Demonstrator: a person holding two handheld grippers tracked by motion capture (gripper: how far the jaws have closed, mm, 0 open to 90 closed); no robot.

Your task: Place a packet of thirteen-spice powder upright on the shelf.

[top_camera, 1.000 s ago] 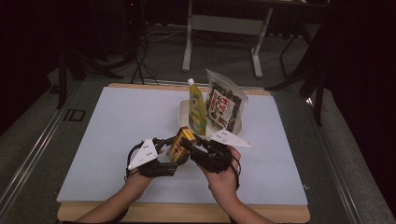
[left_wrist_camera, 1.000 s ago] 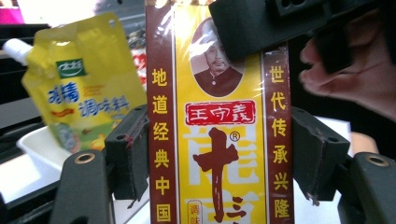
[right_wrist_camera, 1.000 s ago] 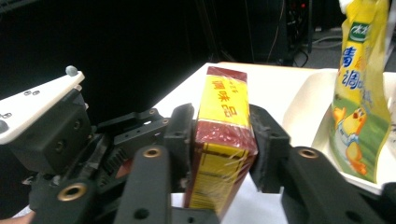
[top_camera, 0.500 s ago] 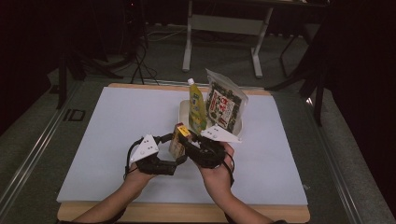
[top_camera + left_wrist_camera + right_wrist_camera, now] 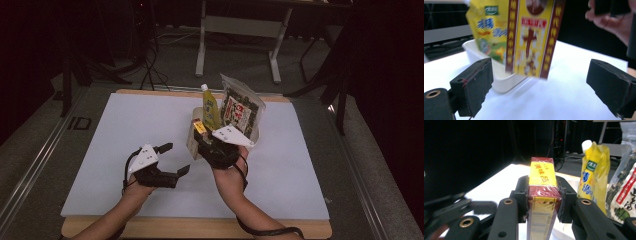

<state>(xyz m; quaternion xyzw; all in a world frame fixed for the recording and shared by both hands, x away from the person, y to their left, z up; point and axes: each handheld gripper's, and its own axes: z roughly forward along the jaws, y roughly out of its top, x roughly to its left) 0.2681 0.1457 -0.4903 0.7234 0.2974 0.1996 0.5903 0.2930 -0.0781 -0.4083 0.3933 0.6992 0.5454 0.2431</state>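
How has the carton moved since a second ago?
Yes. The carton, gripped by the right tool, has moved up the high view toward the white tray, away from the left tool.

A white surface (image 5: 125, 150) with a light wooden edge along its near and far sides took up the middle of the high view, standing on grey floor (image 5: 40, 150). Directly on it, just right of centre and toward the upper part of the sheet, sat a shallow white tray (image 5: 499, 82). In the left gripper view the tray's rim showed at centre left, resting flat on the white top.
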